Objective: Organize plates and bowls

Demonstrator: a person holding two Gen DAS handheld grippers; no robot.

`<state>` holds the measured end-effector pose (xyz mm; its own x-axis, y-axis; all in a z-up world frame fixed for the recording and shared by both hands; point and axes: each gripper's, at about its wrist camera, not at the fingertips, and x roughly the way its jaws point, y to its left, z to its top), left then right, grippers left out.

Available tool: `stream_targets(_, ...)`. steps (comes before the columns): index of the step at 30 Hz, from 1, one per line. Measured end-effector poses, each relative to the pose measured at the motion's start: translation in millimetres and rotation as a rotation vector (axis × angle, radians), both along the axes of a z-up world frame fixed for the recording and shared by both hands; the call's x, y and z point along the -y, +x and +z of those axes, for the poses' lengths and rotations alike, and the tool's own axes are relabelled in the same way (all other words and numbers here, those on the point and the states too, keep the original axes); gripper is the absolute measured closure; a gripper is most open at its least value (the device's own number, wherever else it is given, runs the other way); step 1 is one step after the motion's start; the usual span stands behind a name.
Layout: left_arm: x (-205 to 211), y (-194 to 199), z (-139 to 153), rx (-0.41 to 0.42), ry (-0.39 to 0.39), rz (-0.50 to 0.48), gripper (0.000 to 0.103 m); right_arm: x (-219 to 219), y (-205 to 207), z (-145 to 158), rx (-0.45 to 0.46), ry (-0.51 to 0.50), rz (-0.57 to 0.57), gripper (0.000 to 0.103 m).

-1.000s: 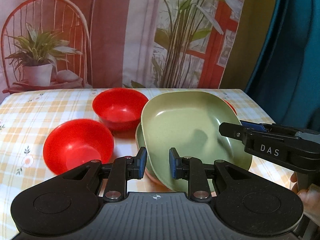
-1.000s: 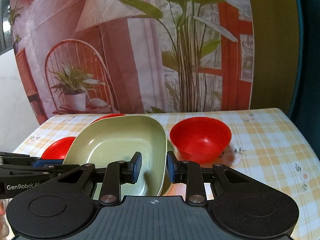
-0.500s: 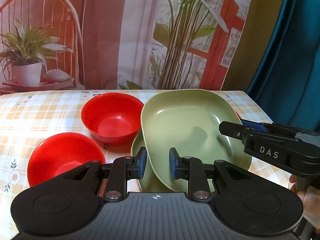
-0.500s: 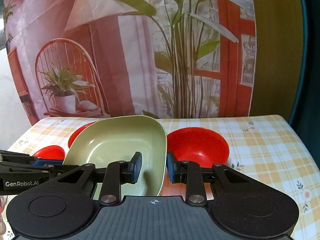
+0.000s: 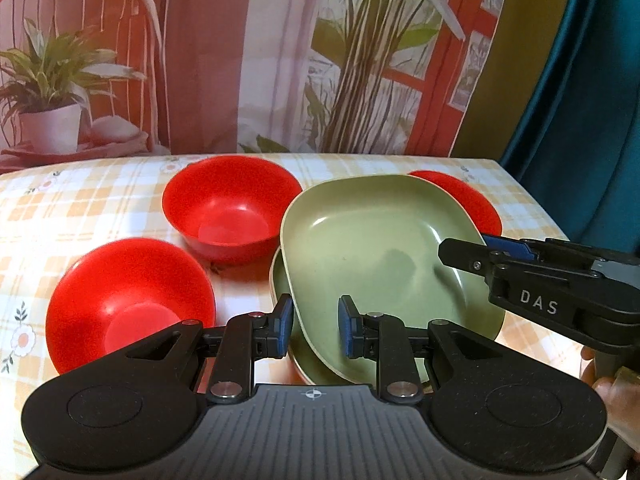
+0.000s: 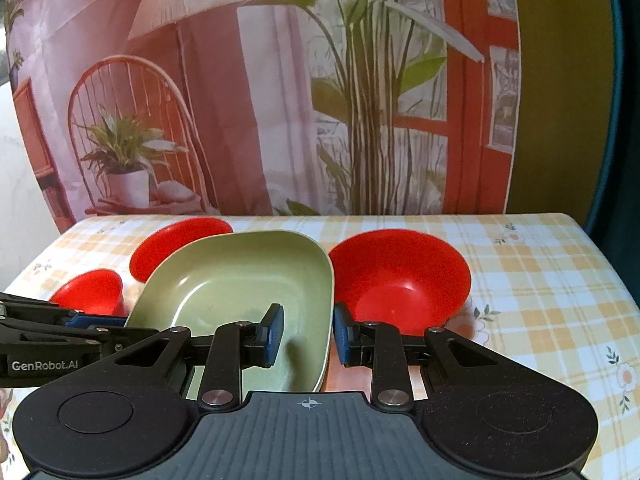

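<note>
A green square plate (image 5: 372, 248) is held tilted above a second green plate (image 5: 280, 280) on the checked table. My left gripper (image 5: 314, 330) is shut on its left rim. My right gripper (image 6: 306, 334) is shut on its right rim; the plate also shows in the right wrist view (image 6: 240, 284). The right gripper's finger (image 5: 480, 256) reaches in from the right in the left wrist view. Three red bowls stand around: one near left (image 5: 128, 300), one behind it (image 5: 232, 204), one at the right (image 6: 400, 276), partly hidden behind the plate in the left wrist view (image 5: 464, 196).
The table (image 6: 540, 280) has a yellow checked cloth with flowers. A printed backdrop hangs right behind its far edge. A teal curtain (image 5: 580, 100) is at the right. The left gripper's arm (image 6: 52, 340) crosses the lower left of the right wrist view.
Both grippers have lifted the green plate a little, still shut on it. The bowls and lower plate sit further below and farther in view than before.
</note>
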<state>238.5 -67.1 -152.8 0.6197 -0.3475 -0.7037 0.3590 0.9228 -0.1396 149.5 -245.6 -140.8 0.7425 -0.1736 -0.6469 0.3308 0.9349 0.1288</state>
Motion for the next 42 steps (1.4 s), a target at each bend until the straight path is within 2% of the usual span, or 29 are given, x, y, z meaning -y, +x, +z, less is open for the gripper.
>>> stream_targets(6, -1.0, -2.6, -7.2, -0.012, 0.015, 0.009, 0.077, -6.2, 0.5, -9.2, -0.022, -0.026, 0.010, 0.078)
stream_targets(15, 2.3, -7.1, -7.7, 0.011, 0.035, 0.013, 0.077, -11.1, 0.3, -16.3, -0.035, -0.059, 0.012, 0.078)
stream_targets(27, 1.4, -8.8, -10.7, 0.020, 0.046, 0.018, 0.076, -12.9, -2.6, -21.5, -0.050, -0.050, 0.009, 0.078)
stream_targets(30, 1.1, -10.2, -9.5, 0.021, 0.045, 0.027, 0.069, -13.8, -4.4, -19.8, -0.049, -0.045, 0.007, 0.077)
stream_targets(32, -0.6, -13.1, -5.0, 0.033, 0.038, 0.040, 0.053, -13.2, -6.4, -16.5, -0.040, -0.041, 0.002, 0.075)
stream_targets(42, 4.0, -28.1, 32.8, 0.110, 0.041, 0.017, 0.051, -13.6, -23.3, 20.1, 0.020, -0.034, -0.010, 0.073)
